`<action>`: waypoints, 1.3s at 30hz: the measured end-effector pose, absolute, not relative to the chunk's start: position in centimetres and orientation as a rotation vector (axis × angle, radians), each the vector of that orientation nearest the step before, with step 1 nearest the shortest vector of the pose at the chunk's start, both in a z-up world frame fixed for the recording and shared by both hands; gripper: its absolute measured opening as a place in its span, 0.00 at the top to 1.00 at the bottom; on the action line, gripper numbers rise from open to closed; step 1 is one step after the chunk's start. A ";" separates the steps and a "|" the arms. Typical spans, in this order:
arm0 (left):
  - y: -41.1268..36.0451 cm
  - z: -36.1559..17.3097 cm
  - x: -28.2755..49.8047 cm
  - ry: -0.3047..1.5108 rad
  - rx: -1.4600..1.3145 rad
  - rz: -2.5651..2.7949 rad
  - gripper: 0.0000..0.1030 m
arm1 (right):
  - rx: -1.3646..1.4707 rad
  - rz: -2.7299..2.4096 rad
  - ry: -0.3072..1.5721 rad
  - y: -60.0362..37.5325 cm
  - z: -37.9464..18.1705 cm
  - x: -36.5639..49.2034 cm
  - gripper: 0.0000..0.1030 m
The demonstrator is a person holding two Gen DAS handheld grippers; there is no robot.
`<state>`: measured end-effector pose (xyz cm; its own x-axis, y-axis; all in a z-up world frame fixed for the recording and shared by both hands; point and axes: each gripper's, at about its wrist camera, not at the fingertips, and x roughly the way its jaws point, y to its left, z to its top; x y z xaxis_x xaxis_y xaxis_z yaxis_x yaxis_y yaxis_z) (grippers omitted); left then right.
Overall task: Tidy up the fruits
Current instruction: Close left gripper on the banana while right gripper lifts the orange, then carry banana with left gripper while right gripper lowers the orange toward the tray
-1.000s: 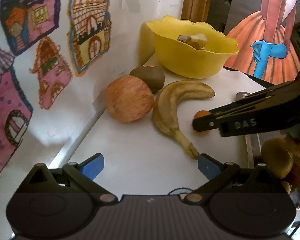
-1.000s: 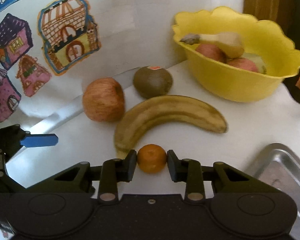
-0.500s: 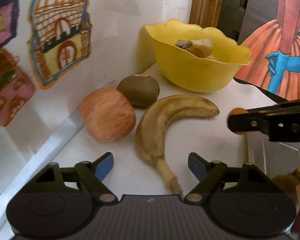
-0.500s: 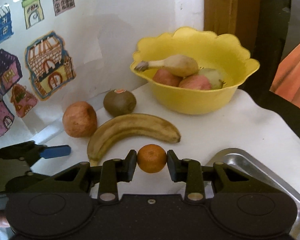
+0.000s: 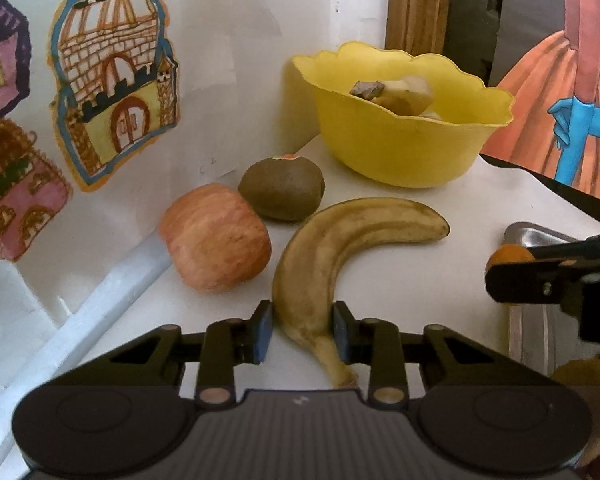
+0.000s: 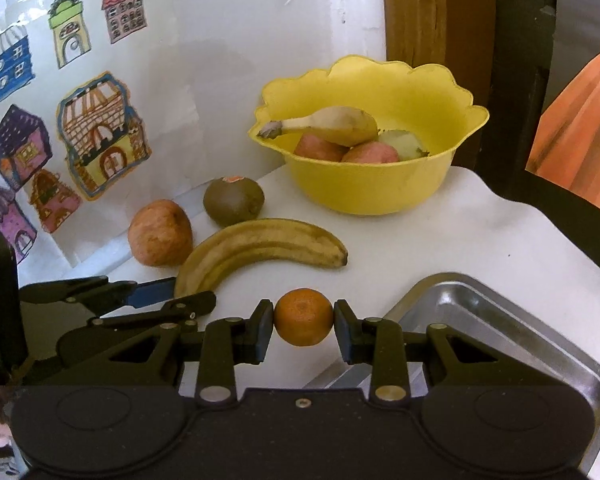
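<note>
Jaws on banana (image 5: 332,256), tangerine (image 6: 303,317).

Apple (image 5: 216,238) left of banana (image 5: 340,248); kiwi (image 5: 282,188) behind both; bowl (image 5: 400,152) behind kiwi, right.

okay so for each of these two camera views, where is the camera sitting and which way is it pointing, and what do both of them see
Left wrist: sits on the left gripper, looking forward and down over the white counter; its own fingers, which have just been closing, flank the banana near its stem; the right gripper enters at the right edge.
Right wrist: sits on the right gripper, facing the yellow bowl; its fingers clamp the small orange; the left gripper shows at lower left.
Shared: banana, apple, kiwi, bowl, metal tray, house drawings.
</note>
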<state>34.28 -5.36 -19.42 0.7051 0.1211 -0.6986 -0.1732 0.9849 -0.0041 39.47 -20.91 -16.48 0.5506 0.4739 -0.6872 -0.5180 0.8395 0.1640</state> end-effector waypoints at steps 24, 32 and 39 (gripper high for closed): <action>-0.3 -17.6 22.1 0.881 0.006 0.072 0.59 | -0.077 0.735 0.887 -15.4 -19.2 29.1 0.66; 0.4 -17.6 24.6 0.852 0.024 -0.026 0.47 | -0.113 0.708 0.856 -15.0 -19.7 27.7 0.66; -0.6 -18.1 26.4 0.867 0.099 -0.102 0.44 | -0.150 0.677 0.831 -14.4 -20.1 27.2 0.64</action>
<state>26.42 -0.59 -18.11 0.6427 -0.0491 -0.7646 0.1299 0.9905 0.0455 27.18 -14.40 -20.15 0.4790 0.4962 -0.7241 -0.6089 0.7820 0.1330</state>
